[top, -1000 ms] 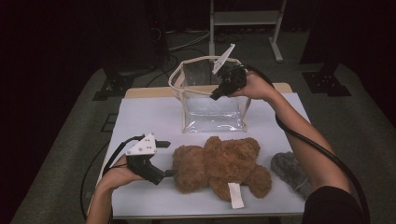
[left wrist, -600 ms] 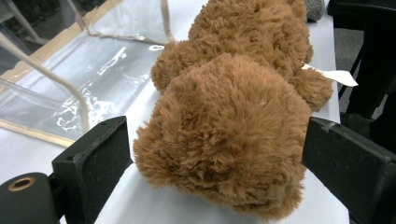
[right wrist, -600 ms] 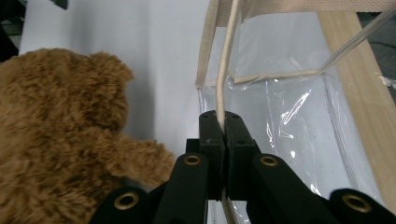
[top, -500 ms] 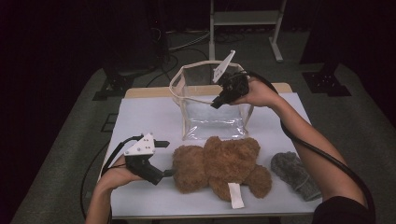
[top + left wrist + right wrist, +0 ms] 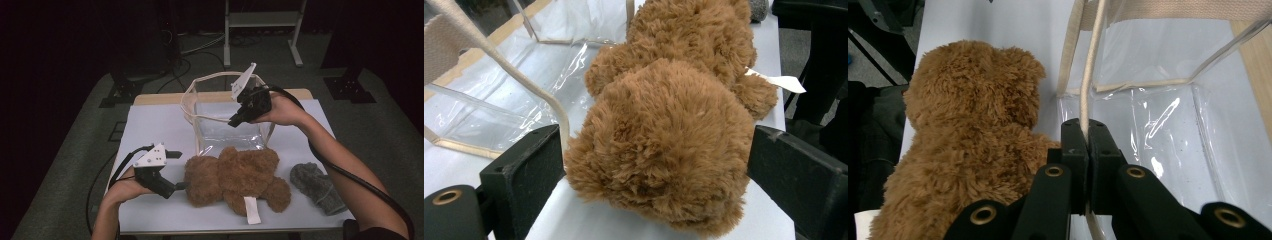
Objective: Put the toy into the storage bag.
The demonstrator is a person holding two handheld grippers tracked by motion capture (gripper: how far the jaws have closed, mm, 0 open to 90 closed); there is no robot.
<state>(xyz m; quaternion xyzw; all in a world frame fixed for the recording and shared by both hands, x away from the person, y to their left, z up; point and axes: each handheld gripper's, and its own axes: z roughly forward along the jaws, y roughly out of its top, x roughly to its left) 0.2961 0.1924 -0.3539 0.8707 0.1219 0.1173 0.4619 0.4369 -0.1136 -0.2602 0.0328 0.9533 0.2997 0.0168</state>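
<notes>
Pinching bag handle (image 5: 1087,95) in right claw (image 5: 1083,131), left claw (image 5: 654,165) wide around half-hidden teddy bear (image 5: 664,150).

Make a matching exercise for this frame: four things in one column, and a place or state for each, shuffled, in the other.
Things:
1. teddy bear
2. clear bag
3. grey mitten
4. right hand-held gripper

States:
A. shut on the bag's cord handle
B. lying with its head between the open left hand-held gripper jaws
C. at the table's near right corner
D. standing open behind the bear

Pairs: 1-B, 2-D, 3-C, 4-A
</notes>
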